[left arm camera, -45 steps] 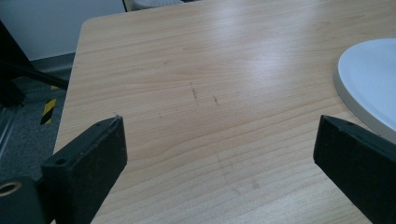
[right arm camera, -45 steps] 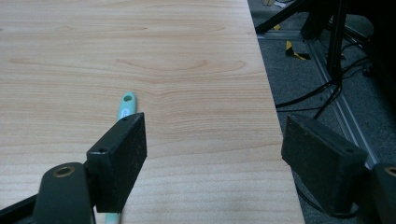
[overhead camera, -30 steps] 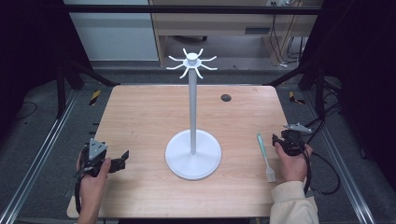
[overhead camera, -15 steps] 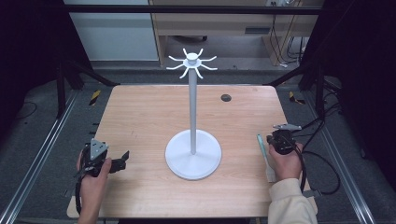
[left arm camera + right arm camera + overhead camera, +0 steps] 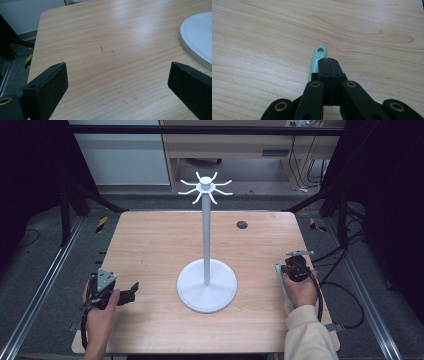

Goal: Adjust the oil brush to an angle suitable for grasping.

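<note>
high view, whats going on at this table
A person sits at a wooden table with a two-jaw gripper in each hand. The right gripper is shut, its jaws together above a mint-green handle with a hole at its end, lying flat near the table's right edge; whether it grips the handle I cannot tell. The left gripper rests open over bare wood at the near left. A white stand with hooks on top stands in the middle.

This looks like a lab or test workspace. A light wooden table (image 5: 150,250) stands inside a dark metal frame (image 5: 200,129), with aluminium rails (image 5: 40,295) along both sides on a grey floor. Loose cables (image 5: 345,295) trail there, yellow-black hazard tape (image 5: 101,224) marks it, and a wooden bench (image 5: 225,142) stands behind.
</note>
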Demonstrator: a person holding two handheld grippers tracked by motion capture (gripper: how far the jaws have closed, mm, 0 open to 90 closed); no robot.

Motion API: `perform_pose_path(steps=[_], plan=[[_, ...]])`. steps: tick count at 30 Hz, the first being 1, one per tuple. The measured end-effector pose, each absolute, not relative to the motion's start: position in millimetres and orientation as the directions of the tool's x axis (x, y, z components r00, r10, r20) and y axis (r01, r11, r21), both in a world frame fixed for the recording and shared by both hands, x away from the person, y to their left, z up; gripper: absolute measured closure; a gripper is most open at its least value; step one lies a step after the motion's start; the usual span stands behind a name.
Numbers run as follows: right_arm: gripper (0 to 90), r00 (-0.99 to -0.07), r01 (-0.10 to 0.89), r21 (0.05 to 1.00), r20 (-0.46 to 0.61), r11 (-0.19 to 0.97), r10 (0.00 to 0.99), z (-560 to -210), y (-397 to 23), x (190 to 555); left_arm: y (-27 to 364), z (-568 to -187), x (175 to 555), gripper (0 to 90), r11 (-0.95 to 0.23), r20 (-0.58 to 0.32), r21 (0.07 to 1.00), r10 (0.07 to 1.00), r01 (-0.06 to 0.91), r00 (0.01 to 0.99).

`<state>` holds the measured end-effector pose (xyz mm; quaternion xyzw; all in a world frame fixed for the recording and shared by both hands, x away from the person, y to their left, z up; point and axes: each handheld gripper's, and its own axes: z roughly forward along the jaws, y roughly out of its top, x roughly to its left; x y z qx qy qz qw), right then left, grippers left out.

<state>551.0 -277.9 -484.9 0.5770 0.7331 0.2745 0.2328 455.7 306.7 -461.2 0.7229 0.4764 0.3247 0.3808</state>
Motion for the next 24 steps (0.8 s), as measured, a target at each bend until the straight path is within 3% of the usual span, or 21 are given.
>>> perform_pose_path(steps=[15, 24], plan=[[90.0, -0.222, 0.735, 0.660, 0.021, 0.153, 0.975, -489.4, -280.8, 553.7, 306.1, -461.9, 456.1, 2.5, -0.259, 0.106, 0.857, 0.935, 0.446, 0.339], [90.0, -0.306, 0.723, 0.661, 0.047, 0.200, 0.951, -489.5, -270.5, 552.9, 306.3, -461.8, 456.0, 2.5, -0.258, 0.106, 0.857, 0.936, 0.446, 0.337]])
